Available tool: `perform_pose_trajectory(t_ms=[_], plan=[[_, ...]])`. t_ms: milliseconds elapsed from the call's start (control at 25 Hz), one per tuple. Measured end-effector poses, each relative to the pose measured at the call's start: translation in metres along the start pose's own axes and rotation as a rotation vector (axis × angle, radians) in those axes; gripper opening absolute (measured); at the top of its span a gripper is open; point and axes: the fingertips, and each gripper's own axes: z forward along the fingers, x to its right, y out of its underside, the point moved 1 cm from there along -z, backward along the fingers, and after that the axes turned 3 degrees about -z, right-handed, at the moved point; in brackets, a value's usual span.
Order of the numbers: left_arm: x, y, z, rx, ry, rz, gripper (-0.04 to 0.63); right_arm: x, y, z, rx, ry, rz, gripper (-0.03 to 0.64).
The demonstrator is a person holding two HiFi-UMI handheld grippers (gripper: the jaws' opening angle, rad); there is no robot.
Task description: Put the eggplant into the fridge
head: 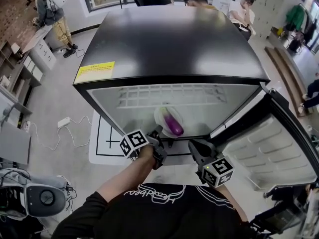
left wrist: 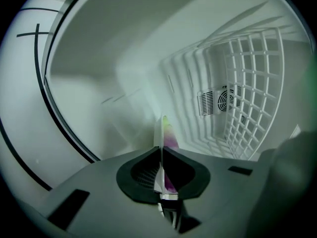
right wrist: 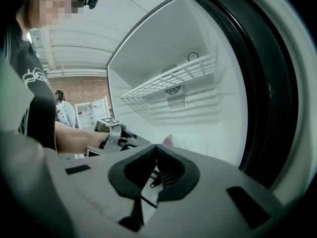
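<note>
Now inside the open fridge [head: 174,44], eggplant [head: 173,124] lying on a white dish [head: 160,116], probably a plate, rim pinched in the closed left hand-held gripper [left wrist: 161,148] for level carrying; right hand-held gripper [right wrist: 157,147] closed, empty, held back at the doorway.

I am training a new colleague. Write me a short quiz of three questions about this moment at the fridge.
1. True or false: the fridge door stands open.
2. What does the left gripper clamp? A) the fridge door B) the rim of the white plate that carries the eggplant C) nothing
3. Fill in: the jaws of the right gripper are ____ and hold nothing.
Key: 1 true; 2 B; 3 closed.
</note>
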Motion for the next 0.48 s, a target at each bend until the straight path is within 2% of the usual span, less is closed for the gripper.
perform_pose_trajectory(t_ms=[480], plan=[[-0.003,-0.009,0.031,0.006,-0.096,0.025,0.021,0.009,0.0,0.002,0.026,0.055,0.048,0.006]])
